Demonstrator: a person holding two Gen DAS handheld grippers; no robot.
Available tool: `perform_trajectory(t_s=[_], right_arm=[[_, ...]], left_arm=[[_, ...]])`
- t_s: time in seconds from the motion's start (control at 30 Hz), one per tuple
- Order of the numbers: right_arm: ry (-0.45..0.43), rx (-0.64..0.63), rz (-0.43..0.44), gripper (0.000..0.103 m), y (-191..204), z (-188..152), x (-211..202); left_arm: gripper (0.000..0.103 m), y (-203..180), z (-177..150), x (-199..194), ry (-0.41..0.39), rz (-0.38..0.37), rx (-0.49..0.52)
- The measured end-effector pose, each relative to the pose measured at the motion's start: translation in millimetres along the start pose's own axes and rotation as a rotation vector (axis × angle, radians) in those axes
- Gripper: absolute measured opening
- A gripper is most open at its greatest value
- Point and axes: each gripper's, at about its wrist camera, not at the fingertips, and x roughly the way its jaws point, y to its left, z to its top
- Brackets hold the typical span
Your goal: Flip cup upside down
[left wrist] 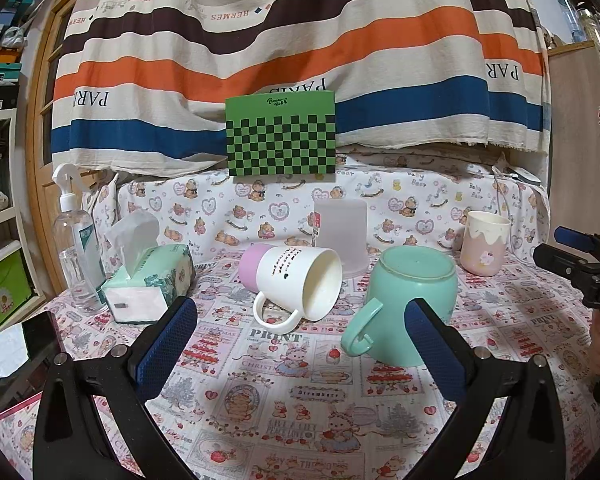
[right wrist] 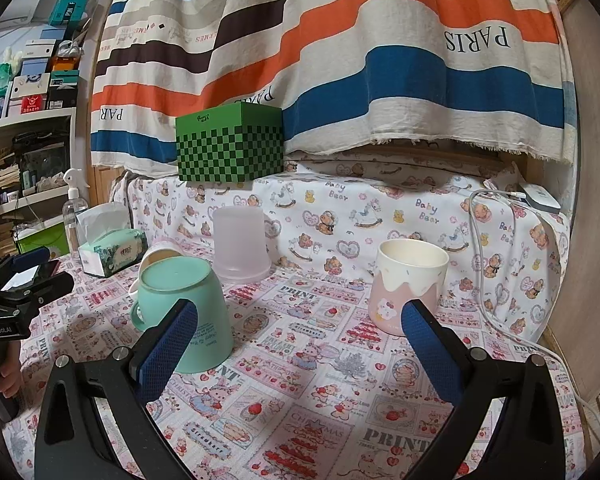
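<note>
A white and pink mug (left wrist: 296, 280) lies on its side on the printed tablecloth, mouth toward me; in the right wrist view only its rim (right wrist: 156, 258) shows behind the teal mug. A teal mug (left wrist: 412, 300) (right wrist: 184, 312) stands upside down. A pink and cream cup (left wrist: 485, 242) (right wrist: 410, 284) stands upright. A frosted plastic cup (left wrist: 342, 236) (right wrist: 241, 244) stands upside down at the back. My left gripper (left wrist: 300, 350) is open and empty, in front of the mugs. My right gripper (right wrist: 300, 350) is open and empty, between the teal mug and the pink cup.
A tissue box (left wrist: 148, 284) and a spray bottle (left wrist: 76, 240) stand at the left. A green checkered box (left wrist: 281, 134) sits on the raised ledge behind. A white charger and cable (right wrist: 536, 200) lie at the right. A wooden panel (right wrist: 592, 200) bounds the right side.
</note>
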Motion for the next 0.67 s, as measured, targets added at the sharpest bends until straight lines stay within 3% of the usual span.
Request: perform_trajectory(t_s=[0.67], right_arm=[[0.012,0.006,-0.005,0.103,-3.3,-0.9,1.6]], left_arm=[[0.103,2.3,-0.9,1.5,0.002,0.005,-0.002]])
